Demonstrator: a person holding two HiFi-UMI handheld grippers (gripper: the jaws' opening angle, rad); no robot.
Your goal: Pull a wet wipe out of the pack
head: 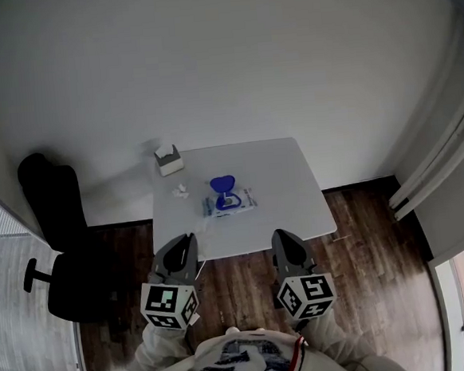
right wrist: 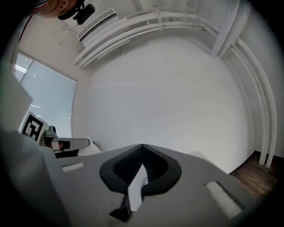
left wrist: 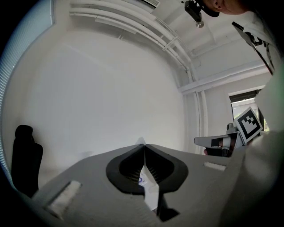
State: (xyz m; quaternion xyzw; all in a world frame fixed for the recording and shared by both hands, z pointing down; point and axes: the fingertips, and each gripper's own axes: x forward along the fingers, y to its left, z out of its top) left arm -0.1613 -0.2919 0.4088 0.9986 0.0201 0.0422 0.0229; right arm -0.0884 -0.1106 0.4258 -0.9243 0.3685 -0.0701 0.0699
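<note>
The wet wipe pack (head: 229,201) lies flat near the middle of the white table (head: 288,184), its blue lid standing open. Both grippers hover level in front of the table's near edge, well short of the pack. My left gripper (head: 188,240) (left wrist: 144,145) is shut with nothing in it, its jaws meeting at the tip. To its right, my right gripper (head: 278,236) (right wrist: 142,145) is also shut and empty. In each gripper view only a sliver of the table shows through the slit behind the tips.
A white tissue box (head: 167,159) stands at the table's far left corner, with a small crumpled white piece (head: 180,192) in front of it. A black office chair (head: 60,242) stands left of the table on dark wood floor (head: 364,242). White walls close the back.
</note>
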